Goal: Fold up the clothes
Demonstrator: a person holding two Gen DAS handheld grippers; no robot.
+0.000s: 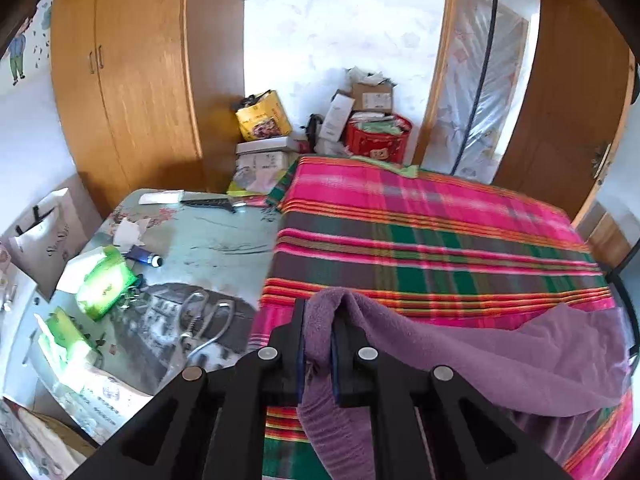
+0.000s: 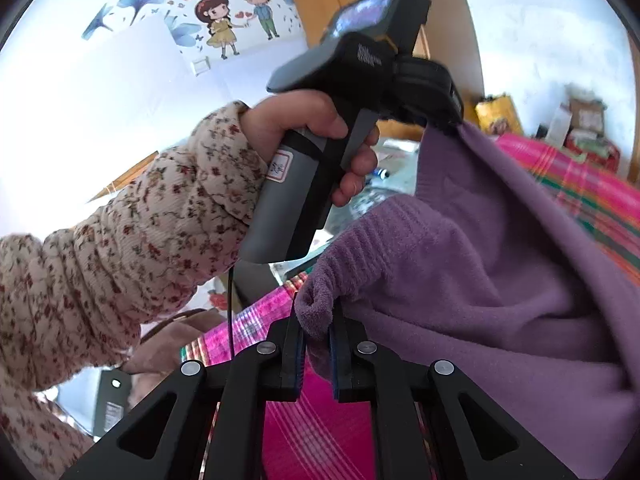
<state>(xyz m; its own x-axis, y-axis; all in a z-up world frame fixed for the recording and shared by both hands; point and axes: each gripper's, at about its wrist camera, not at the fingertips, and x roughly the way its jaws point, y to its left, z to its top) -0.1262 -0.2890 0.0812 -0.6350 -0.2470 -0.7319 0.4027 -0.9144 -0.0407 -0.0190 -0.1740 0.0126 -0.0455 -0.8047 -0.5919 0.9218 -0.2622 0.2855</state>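
A purple fleece garment (image 1: 500, 360) hangs lifted above the plaid pink-and-green bedcover (image 1: 420, 240). My left gripper (image 1: 319, 316) is shut on a bunched edge of it, with cloth draping down between the black fingers. In the right wrist view my right gripper (image 2: 318, 326) is shut on a ribbed hem of the same purple garment (image 2: 480, 280). The left gripper (image 2: 444, 122) shows there too, held in a hand with a floral sleeve (image 2: 140, 248), pinching the garment's upper corner. The cloth stretches slack between the two grippers.
Left of the bedcover a table (image 1: 208, 240) carries scissors (image 1: 204, 320), green tissue packs (image 1: 104, 284), a knife (image 1: 212, 203) and a blue bottle (image 1: 144, 257). Boxes and a red tin (image 1: 378, 136) sit at the far end, by a wooden wardrobe (image 1: 132, 80).
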